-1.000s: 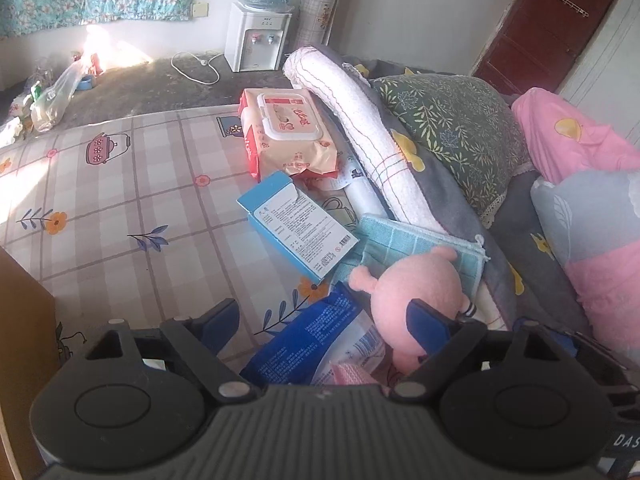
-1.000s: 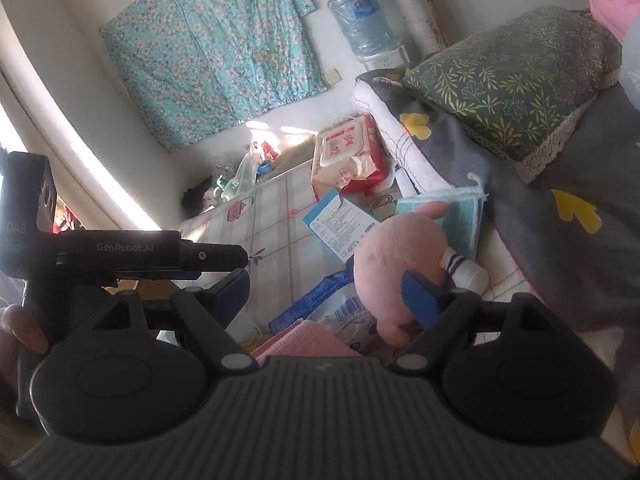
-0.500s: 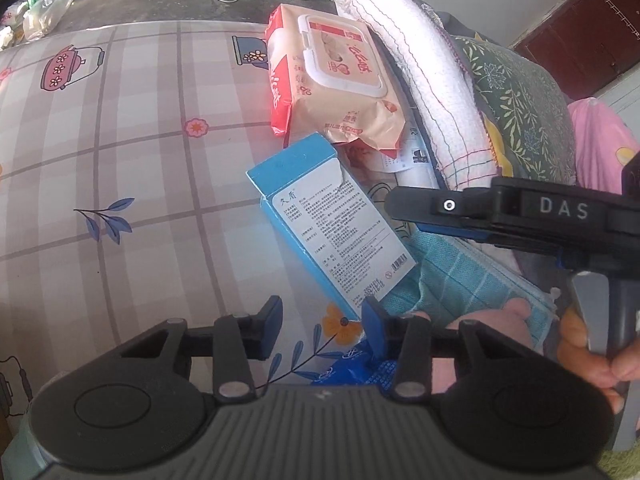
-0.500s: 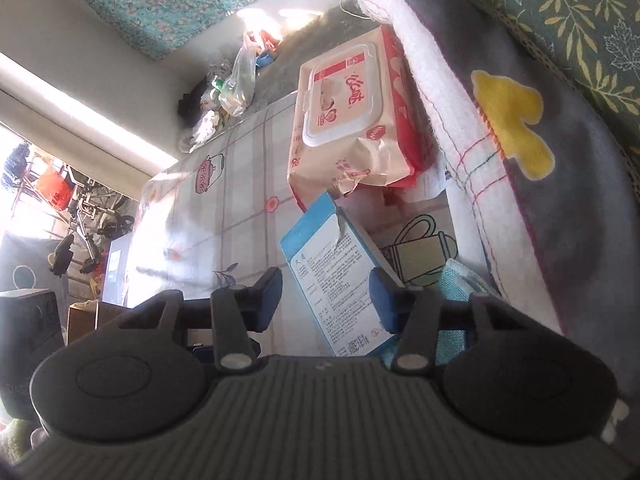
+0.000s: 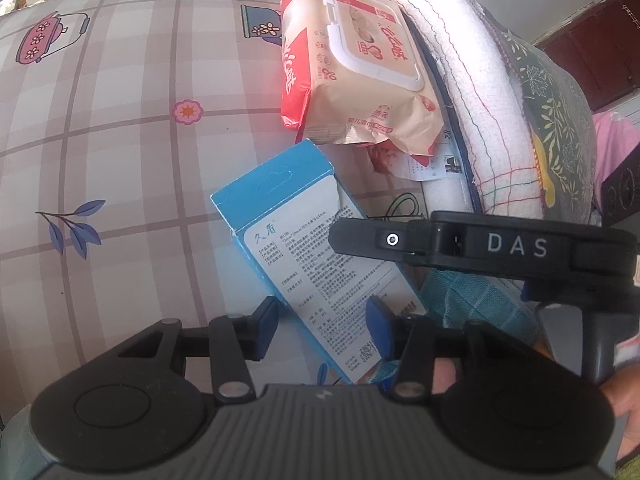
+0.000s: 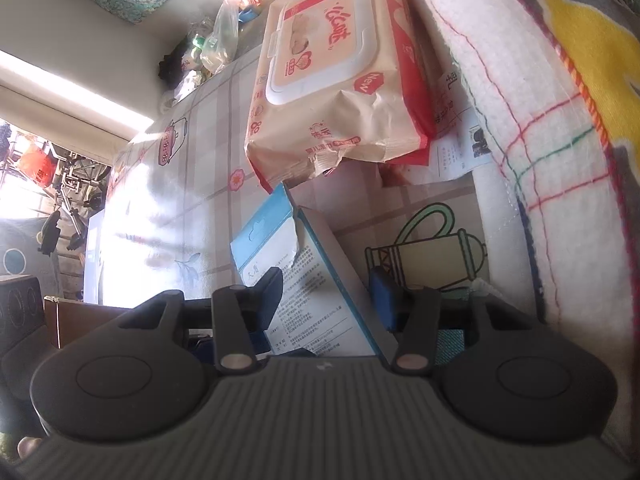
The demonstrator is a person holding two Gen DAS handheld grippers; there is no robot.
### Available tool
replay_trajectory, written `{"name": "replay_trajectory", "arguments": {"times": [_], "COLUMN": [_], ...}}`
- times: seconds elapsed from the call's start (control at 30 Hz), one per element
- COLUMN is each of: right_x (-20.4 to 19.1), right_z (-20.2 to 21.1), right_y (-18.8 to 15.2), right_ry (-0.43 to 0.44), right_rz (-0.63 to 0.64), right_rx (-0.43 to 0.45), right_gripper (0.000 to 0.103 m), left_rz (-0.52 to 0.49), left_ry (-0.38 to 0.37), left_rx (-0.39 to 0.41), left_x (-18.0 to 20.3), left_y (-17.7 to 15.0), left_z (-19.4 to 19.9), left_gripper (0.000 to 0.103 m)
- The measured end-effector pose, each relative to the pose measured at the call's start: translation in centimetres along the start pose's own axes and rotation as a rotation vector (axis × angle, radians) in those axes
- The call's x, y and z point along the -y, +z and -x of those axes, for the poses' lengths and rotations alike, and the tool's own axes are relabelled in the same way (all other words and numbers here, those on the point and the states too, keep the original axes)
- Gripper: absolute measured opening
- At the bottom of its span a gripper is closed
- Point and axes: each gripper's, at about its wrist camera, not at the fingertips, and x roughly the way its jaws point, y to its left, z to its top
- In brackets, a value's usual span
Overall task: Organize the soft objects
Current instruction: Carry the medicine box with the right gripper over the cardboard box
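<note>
Both tools stand partly open with nothing clamped. The left tool (image 5: pixel 322 326) straddles the near end of the blue-and-white box (image 5: pixel 316 248), pads either side but apart from it. The right tool (image 6: pixel 326 298) hovers over the same box (image 6: pixel 304 280) from the other side. At twelve o'clock lies the wipes pack (image 5: pixel 352 68), and at two o'clock the rolled white towel (image 5: pixel 472 92), all on the bed (image 5: pixel 100 152). The step looks like an approach. Judging by this, one tool should next close on the box or move on to a soft item.

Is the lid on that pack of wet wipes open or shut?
Shut. The white flip lid lies flat on the wipes pack, with no gap showing.
</note>
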Motion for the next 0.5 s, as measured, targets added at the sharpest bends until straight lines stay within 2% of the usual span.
{"name": "replay_trajectory", "arguments": {"times": [0.07, 0.23, 0.5], "right_x": [-0.5, -2.2, -6.4], "right_z": [0.0, 1.6, 7.4], "right_y": [-0.3, -0.8, -3.1], "right_ry": [-0.022, 0.002, 0.052], "right_rz": [0.019, 0.025, 0.055], "right_rx": [0.012, 0.056, 0.144], "right_gripper": [0.039, 0.037, 0.036], "left_rz": [0.002, -0.021, -0.048], "left_ry": [0.014, 0.02, 0.01], "left_rx": [0.011, 0.057, 0.2], "left_x": [0.2, 0.8, 2.5], "left_y": [-0.1, -0.4, -2.9], "left_z": [0.3, 2.4, 9.5], "left_gripper": [0.049, 0.048, 0.048]}}
